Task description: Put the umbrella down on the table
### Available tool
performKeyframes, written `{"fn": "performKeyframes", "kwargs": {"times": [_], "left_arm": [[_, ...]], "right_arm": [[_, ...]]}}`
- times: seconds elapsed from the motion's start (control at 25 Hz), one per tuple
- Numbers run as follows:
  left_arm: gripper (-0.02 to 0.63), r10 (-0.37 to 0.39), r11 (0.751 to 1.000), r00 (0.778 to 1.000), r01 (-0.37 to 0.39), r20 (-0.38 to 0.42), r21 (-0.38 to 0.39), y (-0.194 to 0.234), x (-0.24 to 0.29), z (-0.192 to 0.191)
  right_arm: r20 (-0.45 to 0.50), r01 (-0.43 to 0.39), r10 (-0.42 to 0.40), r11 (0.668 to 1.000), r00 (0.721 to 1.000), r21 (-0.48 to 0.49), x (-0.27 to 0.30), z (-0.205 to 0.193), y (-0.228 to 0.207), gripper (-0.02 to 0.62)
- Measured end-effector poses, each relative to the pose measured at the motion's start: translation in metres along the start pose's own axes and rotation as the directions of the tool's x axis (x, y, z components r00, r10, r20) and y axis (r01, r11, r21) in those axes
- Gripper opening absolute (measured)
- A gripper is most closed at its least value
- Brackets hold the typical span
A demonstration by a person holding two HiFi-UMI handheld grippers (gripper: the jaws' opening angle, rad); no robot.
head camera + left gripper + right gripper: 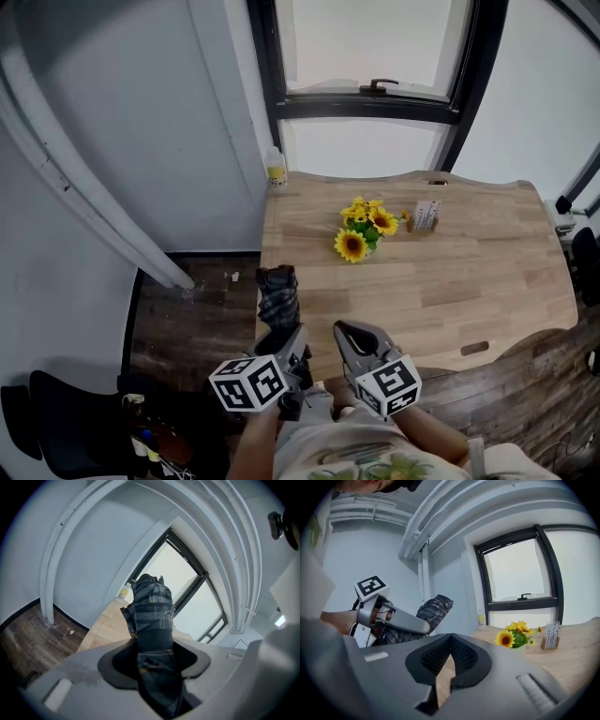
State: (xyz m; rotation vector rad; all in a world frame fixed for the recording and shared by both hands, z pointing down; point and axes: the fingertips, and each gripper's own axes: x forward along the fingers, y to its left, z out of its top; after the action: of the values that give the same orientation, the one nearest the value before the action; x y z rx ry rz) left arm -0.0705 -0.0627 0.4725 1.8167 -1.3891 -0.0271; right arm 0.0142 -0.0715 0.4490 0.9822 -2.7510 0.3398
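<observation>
Nearest to the camera, two grippers with marker cubes are held side by side above the near edge of a wooden table (469, 272). The left gripper (284, 339) is clamped on a folded checked umbrella (277, 295), which passes between its jaws. The umbrella is held in the air, tilted upward and pointing away from the person, above the near left corner of the table. It seems not to touch the wood, although this is not shown clearly. The right gripper (343, 330) is seen just beside the left one, with its jaws closed together and nothing between them. Further on the table a bunch of sunflowers (364, 231) and a small card stand (427, 217) are placed near each other, and a yellow bottle (276, 170) is set at the far left corner
</observation>
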Motion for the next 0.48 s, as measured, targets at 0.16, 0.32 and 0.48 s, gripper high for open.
{"fn": "performKeyframes", "kwargs": {"times": [0.16, 0.32, 0.48], "left_arm": [[0.207, -0.003, 1.0, 1.0, 0.003, -0.007, 0.007, 0.007, 0.005, 0.008], [0.207, -0.01, 1.0, 1.0, 0.01, -0.02, 0.013, 0.015, 0.011, 0.015], [0.207, -0.018, 1.0, 0.999, 0.018, -0.039, 0.022, 0.022, 0.019, 0.019]], "right_arm": [[0.003, 0.012, -0.012, 1.0, 1.0, -0.005, 0.011, 0.004, -0.003, 0.0], [0.007, 0.033, -0.033, 0.999, 0.999, -0.006, 0.022, 0.007, -0.007, 0.0], [0.009, 0.058, -0.058, 0.998, 0.998, -0.002, 0.031, 0.006, -0.011, 0.0]]}}
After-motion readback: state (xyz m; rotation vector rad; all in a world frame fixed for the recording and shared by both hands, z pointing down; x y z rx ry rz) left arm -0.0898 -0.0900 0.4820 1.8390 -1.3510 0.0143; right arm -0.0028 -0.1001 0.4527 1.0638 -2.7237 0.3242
